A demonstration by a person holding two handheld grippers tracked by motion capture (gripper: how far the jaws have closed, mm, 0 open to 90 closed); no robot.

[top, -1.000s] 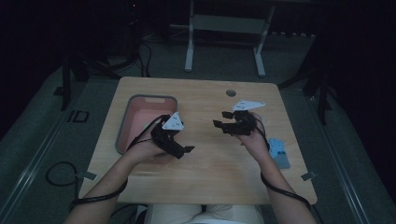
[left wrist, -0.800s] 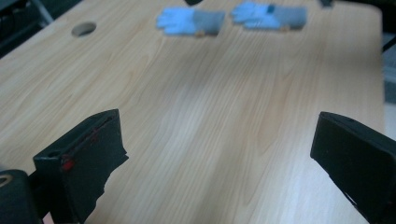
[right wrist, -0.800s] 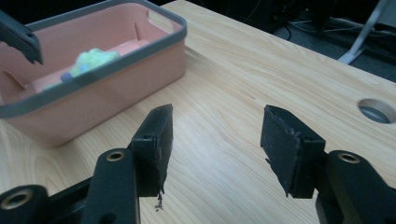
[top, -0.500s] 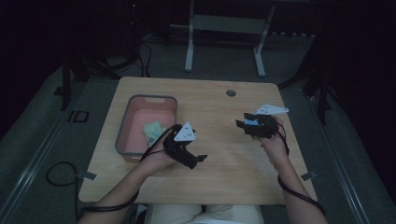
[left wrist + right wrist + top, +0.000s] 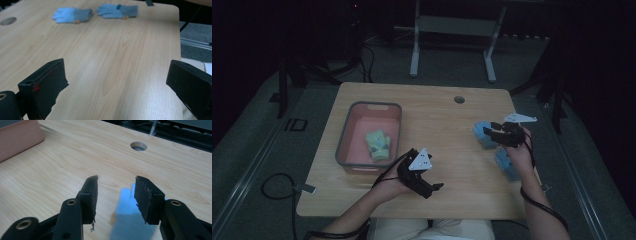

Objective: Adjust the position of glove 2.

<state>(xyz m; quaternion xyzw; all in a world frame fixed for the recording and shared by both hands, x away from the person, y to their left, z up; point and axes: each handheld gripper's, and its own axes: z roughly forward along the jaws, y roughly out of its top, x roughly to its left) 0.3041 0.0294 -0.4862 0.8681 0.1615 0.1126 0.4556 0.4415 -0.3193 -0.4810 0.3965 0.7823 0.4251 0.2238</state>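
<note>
**Right tongs poised over a blue glove**

High view: the right tongs [image 5: 496, 131] hang over 1 blue glove [image 5: 483, 134] near the table's [image 5: 437, 115] right edge; a 2nd blue glove [image 5: 506, 162] lies just behind the wrist; the left tongs [image 5: 432, 189] sit near the front edge, beside a pink bin [image 5: 346, 145] holding a green bundle [image 5: 378, 145].

Left gripper view: the left tongs [image 5: 120, 85] gape wide over bare wood with nothing between them; both gloves lie flat far off, fingers pointing the same way, close but apart.

Right gripper view: the right tongs [image 5: 116, 192], part open and just closing, stand above the glove [image 5: 127, 220], pads not touching it; a cable hole [image 5: 138, 145] lies beyond.
</note>
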